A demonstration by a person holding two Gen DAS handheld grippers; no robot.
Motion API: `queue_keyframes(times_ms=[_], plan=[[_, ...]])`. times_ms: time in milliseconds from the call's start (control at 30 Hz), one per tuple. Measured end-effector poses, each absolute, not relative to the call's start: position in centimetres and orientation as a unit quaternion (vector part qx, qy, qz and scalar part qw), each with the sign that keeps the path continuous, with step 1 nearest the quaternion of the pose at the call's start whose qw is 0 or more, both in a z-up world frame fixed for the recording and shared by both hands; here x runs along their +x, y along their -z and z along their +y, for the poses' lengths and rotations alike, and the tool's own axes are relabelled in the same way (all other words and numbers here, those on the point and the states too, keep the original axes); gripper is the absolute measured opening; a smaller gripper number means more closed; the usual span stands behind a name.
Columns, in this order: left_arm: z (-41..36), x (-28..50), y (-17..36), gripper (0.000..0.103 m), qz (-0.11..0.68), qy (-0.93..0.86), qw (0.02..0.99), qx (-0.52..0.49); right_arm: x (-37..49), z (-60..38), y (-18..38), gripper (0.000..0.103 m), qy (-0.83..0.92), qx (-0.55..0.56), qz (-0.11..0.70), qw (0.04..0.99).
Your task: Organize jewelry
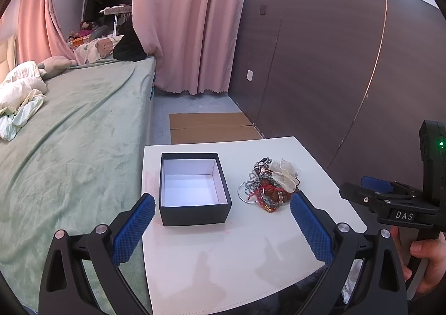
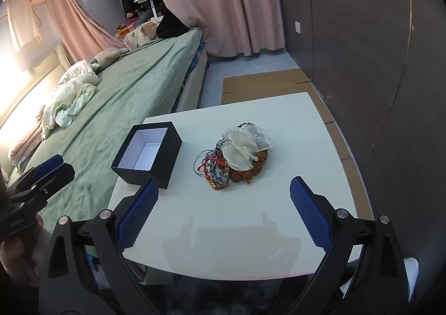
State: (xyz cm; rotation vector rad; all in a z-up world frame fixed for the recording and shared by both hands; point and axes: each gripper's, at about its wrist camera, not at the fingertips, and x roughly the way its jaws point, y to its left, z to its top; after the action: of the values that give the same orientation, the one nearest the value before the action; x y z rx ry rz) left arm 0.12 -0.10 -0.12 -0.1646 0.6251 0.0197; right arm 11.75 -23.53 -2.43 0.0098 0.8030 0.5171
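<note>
- a small white surface (image 2: 251,231) stands beside a bed (image 1: 69,134) with a green cover; pink curtains hang behind.
- an open black box (image 1: 195,214) with a white, empty inside sits on the left part of the surface, toward the bed.
- a tangled heap of jewelry (image 2: 231,156) lies just to the right of the box, apart from it: beaded bracelets, a red cord, thin metal rings, and a pale gauzy flower piece (image 2: 245,145) on top.
- the left tongs (image 1: 223,220) hang over the near edge of the surface, spread wide with nothing between the blue pads. the box sits straight ahead of them, nearest the left pad; the heap lies ahead and to the right, just past the right pad's tip.
- the right tongs (image 2: 224,206) are likewise spread wide and empty. the heap lies almost dead ahead of them, centred in the gap, with bare surface in between; the box is off to their left, its corner behind the left pad's tip.
- in my judgement the right tongs are the better placed for the heap, since a straight push forward meets it, while the left tongs line up with the box.
- the heap has no clear long axis; it is a roughly round clump, with the loose rings and red cord trailing on its box-facing side.
- a bare hand (image 1: 426,265) grips the right tool's handle at the edge of the left view.
</note>
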Motion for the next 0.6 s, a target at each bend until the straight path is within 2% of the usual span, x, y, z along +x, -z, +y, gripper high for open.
queue_keyframes(times_ms=[600], plan=[[-0.23,0.08,0.04,0.094,0.309,-0.009,0.948,-0.081,11.56,-23.64,2.43,0.095,-0.249,0.005,0.386,0.888]])
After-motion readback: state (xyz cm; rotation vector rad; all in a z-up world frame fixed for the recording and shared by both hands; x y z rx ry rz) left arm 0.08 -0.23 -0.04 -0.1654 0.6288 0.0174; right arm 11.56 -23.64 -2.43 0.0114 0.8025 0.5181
